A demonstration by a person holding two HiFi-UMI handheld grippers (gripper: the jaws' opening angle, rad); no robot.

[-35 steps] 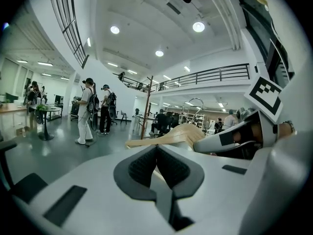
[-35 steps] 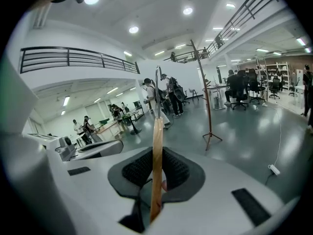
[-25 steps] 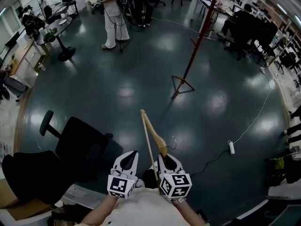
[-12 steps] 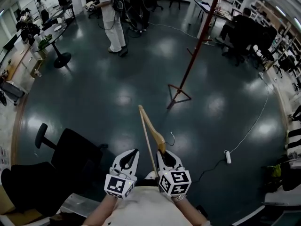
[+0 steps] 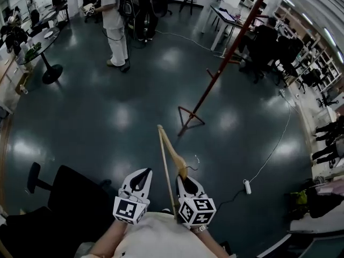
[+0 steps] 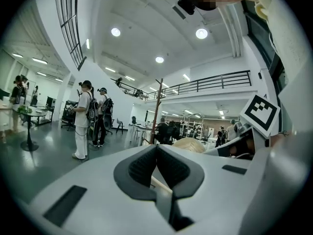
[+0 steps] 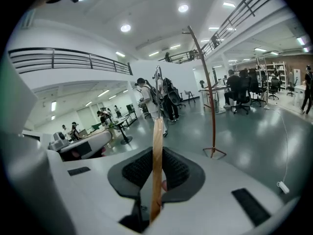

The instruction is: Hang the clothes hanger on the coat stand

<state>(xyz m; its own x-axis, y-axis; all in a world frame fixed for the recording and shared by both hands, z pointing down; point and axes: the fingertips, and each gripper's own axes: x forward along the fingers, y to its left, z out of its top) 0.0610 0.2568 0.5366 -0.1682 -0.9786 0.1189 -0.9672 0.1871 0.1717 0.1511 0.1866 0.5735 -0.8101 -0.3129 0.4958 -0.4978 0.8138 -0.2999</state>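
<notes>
One hanger (image 7: pixel 156 136) under carry, right gripper (image 5: pixel 186 180) fingers clamped on it, left gripper (image 5: pixel 141 175) fingers together, empty; coat stand (image 5: pixel 219 69) well apart, approach required.

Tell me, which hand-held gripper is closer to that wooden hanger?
Right. The right hand-held gripper is shut on the wooden hanger, which stands between its jaws. The left hand-held gripper sits just to the hanger's left, jaws together, not holding it.

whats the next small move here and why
Probably step closer to the coat stand. The right tongs are already shut on the hanger, but the stand is still some way off across the floor, likely too far to hook it on.
</notes>
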